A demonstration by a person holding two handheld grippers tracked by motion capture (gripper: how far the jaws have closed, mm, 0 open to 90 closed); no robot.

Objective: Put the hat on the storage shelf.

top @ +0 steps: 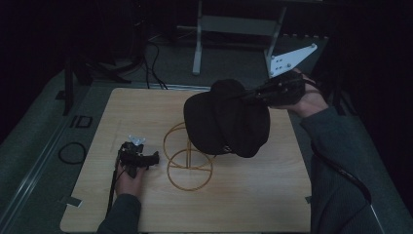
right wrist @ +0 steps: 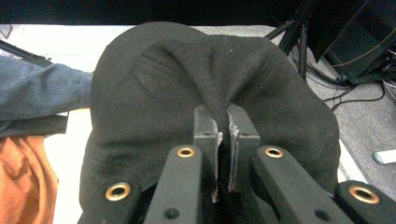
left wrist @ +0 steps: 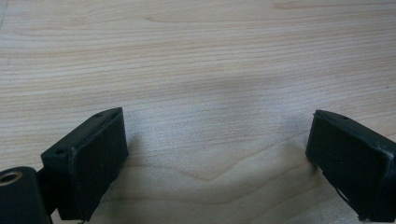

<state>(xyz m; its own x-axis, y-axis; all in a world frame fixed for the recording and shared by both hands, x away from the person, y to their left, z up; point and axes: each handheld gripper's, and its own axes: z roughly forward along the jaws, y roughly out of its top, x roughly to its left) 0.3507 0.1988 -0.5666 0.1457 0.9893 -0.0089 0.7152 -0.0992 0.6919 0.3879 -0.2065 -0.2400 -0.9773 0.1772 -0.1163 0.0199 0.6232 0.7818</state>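
Two grippers at work over a pale wooden table (top: pixel 253 195). Nearest the person, the left gripper (top: pixel 140 159) rests low at the table's left side, jaws spread wide with bare wood grain between them in the left gripper view; it holds nothing. Just to its right stands a wire stand (top: pixel 189 161) of thin yellow hoops, one flat ring on the table, others upright.

Farther back and higher, the right gripper (top: pixel 248 95) comes in from the right, jaws pinched together on a fold of a black cap (top: pixel 226 119); the right gripper view shows the cloth bunched between them. The cap hangs in the air, above and slightly behind the stand, overlapping its upright hoops, brim end lower and toward the person.

Judgement: the cap likely goes onto the stand, so it must travel down and a little nearer. The right hand carries it; the left sits closer to the stand's base.
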